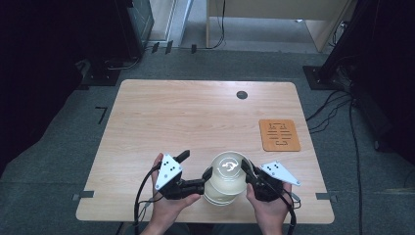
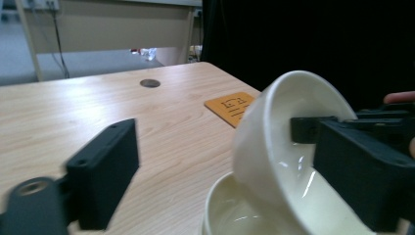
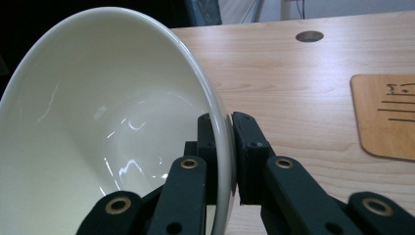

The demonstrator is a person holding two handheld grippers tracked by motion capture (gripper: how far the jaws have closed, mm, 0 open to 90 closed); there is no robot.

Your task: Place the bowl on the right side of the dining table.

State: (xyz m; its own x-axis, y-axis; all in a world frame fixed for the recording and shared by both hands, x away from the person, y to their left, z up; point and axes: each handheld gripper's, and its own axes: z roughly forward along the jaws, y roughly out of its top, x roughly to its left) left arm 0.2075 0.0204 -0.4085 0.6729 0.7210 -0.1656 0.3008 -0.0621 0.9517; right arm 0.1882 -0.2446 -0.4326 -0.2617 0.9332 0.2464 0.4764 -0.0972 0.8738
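Black jaws of our right tool (image 3: 230, 147) pinch the rim of the tilted top bowl (image 3: 112, 122), which leans in a lower bowl (image 2: 235, 213) at the desk's (image 1: 186, 117) near edge. Our left tool (image 1: 195, 169) stands open, clear of both. To separate them cleanly, we judge, lift slowly and steady the lower one. An orange mat (image 1: 279, 134) lies well apart, with nothing blocking the way.
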